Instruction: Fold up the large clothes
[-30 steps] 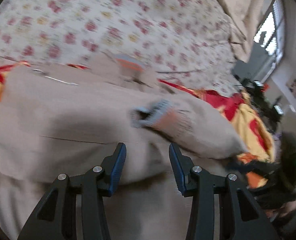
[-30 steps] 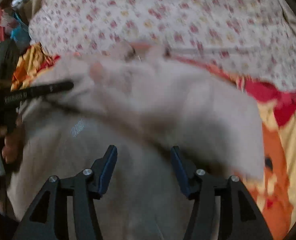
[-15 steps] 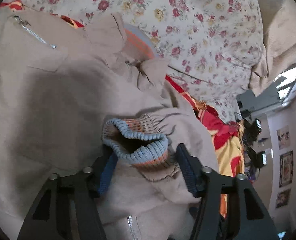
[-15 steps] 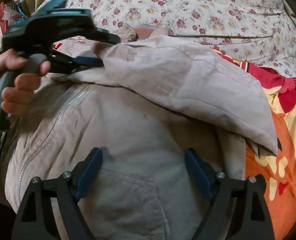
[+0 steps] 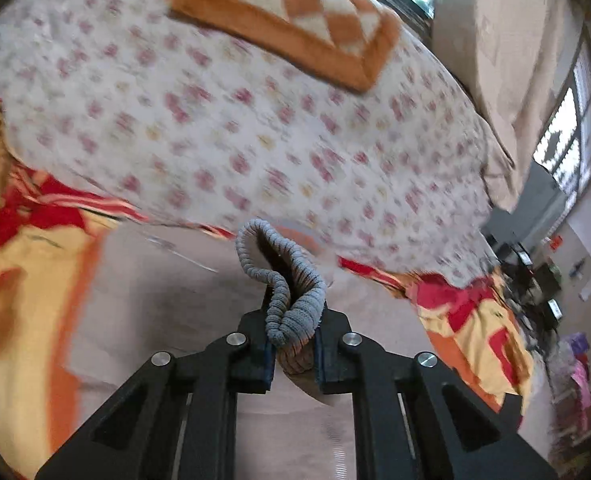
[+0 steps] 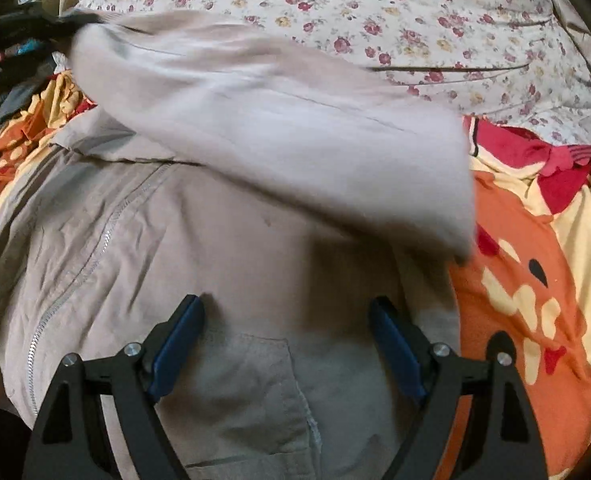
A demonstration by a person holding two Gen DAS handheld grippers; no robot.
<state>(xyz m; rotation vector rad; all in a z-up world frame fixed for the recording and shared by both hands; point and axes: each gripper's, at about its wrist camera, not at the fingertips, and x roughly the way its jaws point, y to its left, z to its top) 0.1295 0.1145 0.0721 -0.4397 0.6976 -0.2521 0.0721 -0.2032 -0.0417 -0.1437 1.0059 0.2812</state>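
Daylight from window (image 5: 567,136); left view motion-blurred, fisheye edges dark

A home bedroom, bed under a floral sheet (image 5: 255,128), orange checked blanket (image 5: 295,12), bright patterned bedspread (image 6: 535,280), curtained window (image 5: 567,140), cluttered shelves at the edge
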